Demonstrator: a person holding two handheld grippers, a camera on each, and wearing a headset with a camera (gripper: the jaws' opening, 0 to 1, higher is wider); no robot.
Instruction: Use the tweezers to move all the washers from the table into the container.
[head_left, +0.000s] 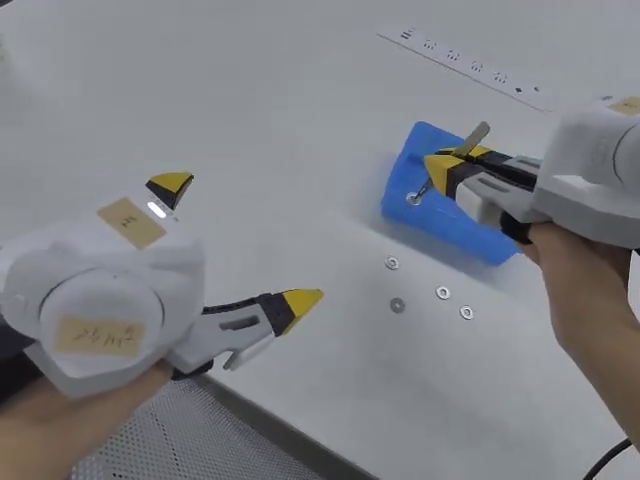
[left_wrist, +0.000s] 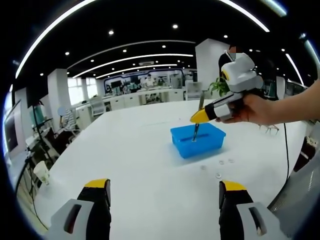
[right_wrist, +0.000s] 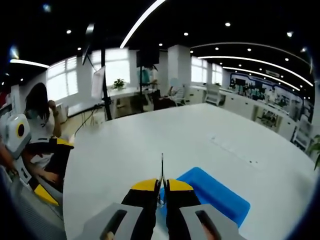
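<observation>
Left claw (head_left: 235, 242) nearest, low over the counter's (head_left: 300, 120) near edge. Yellow tips spread wide, nothing between them; the left gripper view shows the same (left_wrist: 165, 190). Idle, well apart from the work.

Right claw (head_left: 445, 170) pressed together on the tweezers (head_left: 450, 160), handle end up, points angled down into the blue container (head_left: 460, 235). In the right gripper view the jaws meet on the thin blade (right_wrist: 162, 170), with the container (right_wrist: 215, 195) just below.

A small ring (head_left: 413, 199) sits at the tweezer points inside the container. Cannot tell whether it is pinched or already lying on the floor of it.

Four washers (head_left: 397, 305) lie loose on the counter between the container and the near edge: one just beside the container wall, three in a loose group nearer the edge. A power strip (head_left: 460, 60) lies toward the far edge.

Step in hand, as judged: drop-off of one washer.
- Keep the points low and inside the walls before letting go, so the ring does not bounce out.
- Ease the pinch only enough to part the points; a full release would likely drop the tweezers.
- Lift straight up clear of the rim.
- The closest washer looks the easiest next pick; flat rings may need a point slid under an edge.
</observation>
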